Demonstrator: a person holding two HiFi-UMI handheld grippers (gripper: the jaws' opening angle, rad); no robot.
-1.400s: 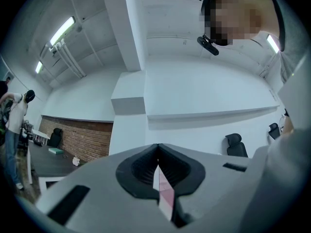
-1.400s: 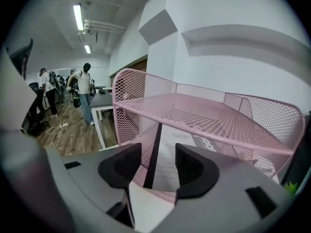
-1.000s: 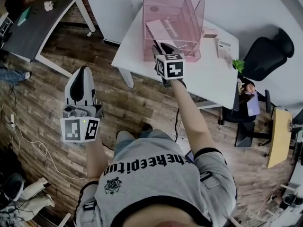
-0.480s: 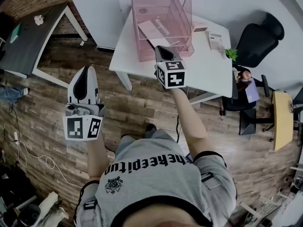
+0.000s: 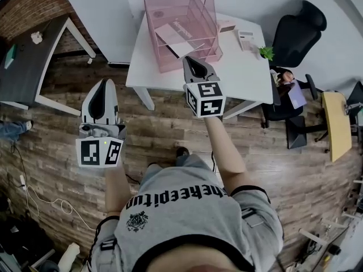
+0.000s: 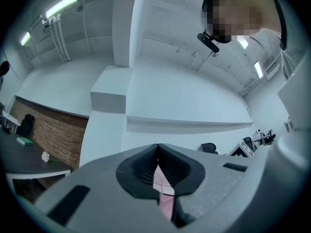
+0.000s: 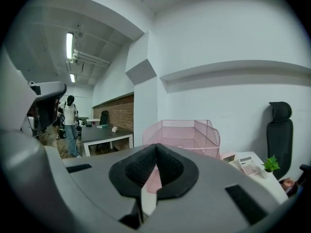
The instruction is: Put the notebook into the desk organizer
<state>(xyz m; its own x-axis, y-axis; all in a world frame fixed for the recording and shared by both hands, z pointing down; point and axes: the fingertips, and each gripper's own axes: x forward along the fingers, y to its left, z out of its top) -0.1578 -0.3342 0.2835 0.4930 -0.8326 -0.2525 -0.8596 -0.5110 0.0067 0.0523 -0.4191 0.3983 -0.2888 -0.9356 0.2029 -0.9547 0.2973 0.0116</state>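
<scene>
Calculator [image 5: 245, 38] and plant [image 5: 265, 53] beside pink organizer [image 5: 207, 17]

This is an office, open-plan by its look. A white tabletop [image 5: 238, 75] carries a pink wire desk organizer [image 5: 205, 13], a calculator [image 5: 246, 38] and a small potted plant [image 5: 265, 53]. A black swivel chair [image 5: 295, 27] stands at the far side of it. A yellow-topped table [image 5: 333, 123] stands off to the right, and a dark table [image 5: 28, 67] to the left, near a brick wall [image 5: 25, 4]. The floor [image 5: 159, 135] is wood plank, and fluorescent tubes [image 7: 69, 45] run along a bare white ceiling.
</scene>
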